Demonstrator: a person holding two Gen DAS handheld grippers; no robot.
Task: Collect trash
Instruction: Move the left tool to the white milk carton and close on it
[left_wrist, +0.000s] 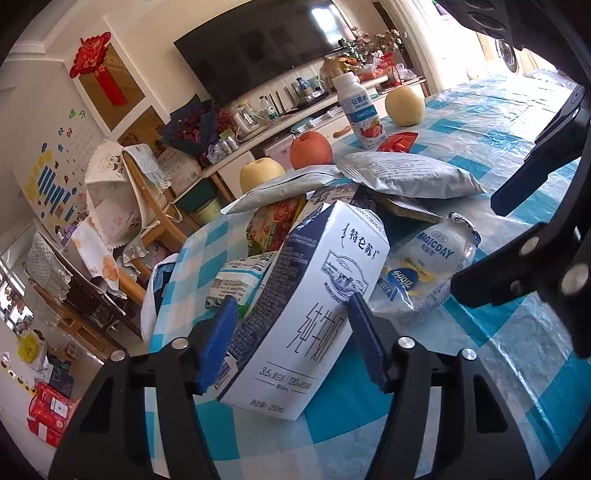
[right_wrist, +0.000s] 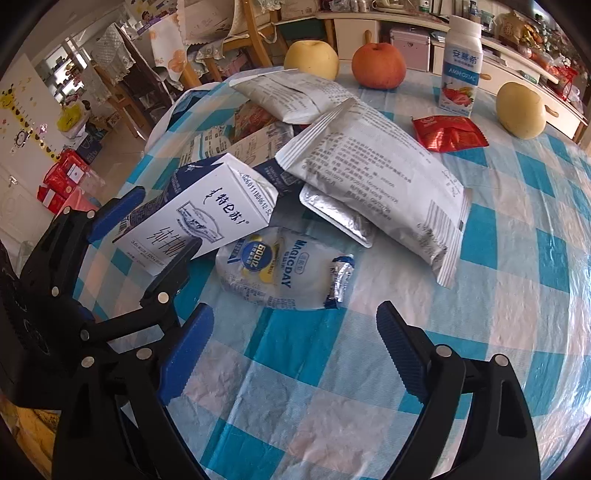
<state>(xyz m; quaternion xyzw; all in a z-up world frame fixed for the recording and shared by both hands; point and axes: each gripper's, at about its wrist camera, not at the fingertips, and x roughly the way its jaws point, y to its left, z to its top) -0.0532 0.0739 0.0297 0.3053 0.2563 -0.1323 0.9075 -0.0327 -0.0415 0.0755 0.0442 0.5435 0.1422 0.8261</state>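
A white and dark blue milk carton (left_wrist: 314, 295) lies tilted on a heap of trash on the blue-checked tablecloth (left_wrist: 480, 350). My left gripper (left_wrist: 291, 343) has both blue pads (left_wrist: 218, 339) pressed on the carton's sides; the right wrist view shows the same grip, with the left gripper (right_wrist: 166, 221) around the carton (right_wrist: 207, 214). A crumpled clear MAGICDAY pouch (right_wrist: 284, 273) lies flat just right of the carton. My right gripper (right_wrist: 291, 314) hangs open just short of the pouch, with nothing between its fingers. In the left wrist view the right gripper (left_wrist: 478, 245) stands at the right.
Two silver snack bags (right_wrist: 373, 173) (right_wrist: 291, 96), a foil packet (right_wrist: 340, 218) and a red wrapper (right_wrist: 448, 133) lie behind. An upright yogurt bottle (right_wrist: 461, 62), an orange-red apple (right_wrist: 378, 64) and two yellow pears (right_wrist: 312, 59) (right_wrist: 521, 110) stand along the table's far side. Chairs are beyond the table.
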